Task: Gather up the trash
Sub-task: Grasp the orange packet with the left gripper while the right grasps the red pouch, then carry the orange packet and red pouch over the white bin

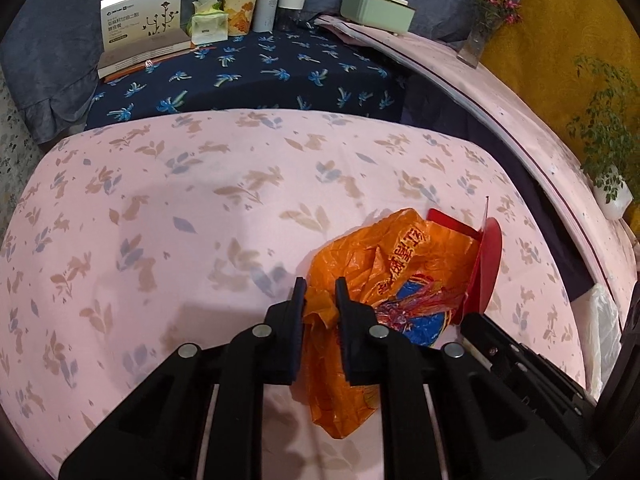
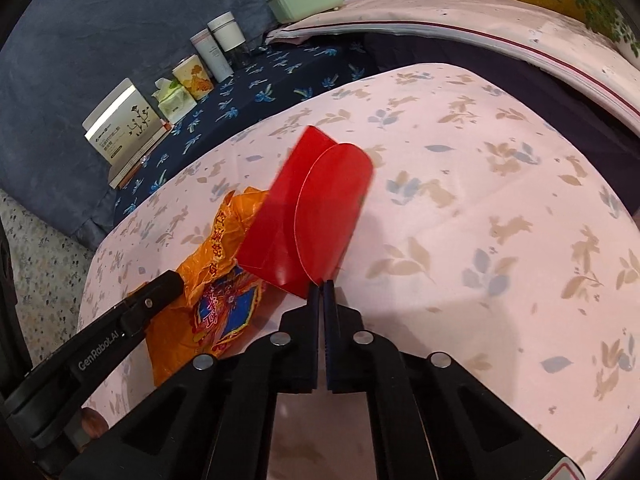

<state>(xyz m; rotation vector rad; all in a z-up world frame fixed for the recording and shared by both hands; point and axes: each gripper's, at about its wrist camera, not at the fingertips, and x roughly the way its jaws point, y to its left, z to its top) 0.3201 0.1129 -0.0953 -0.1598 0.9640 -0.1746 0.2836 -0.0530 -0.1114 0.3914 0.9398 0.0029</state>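
An orange plastic bag with red and blue print lies on the pink rabbit-print cloth. My left gripper is shut on a bunched edge of the bag. It also shows in the right wrist view, with the left gripper on it. My right gripper is shut on the lower edge of a red envelope and holds it up above the cloth, beside the bag. The envelope also shows in the left wrist view, with the right gripper under it.
A dark blue palm-print cloth lies behind, carrying a white box, a tissue pack, a printed cup and two canisters. A mint green box and a flower vase stand on the right ledge.
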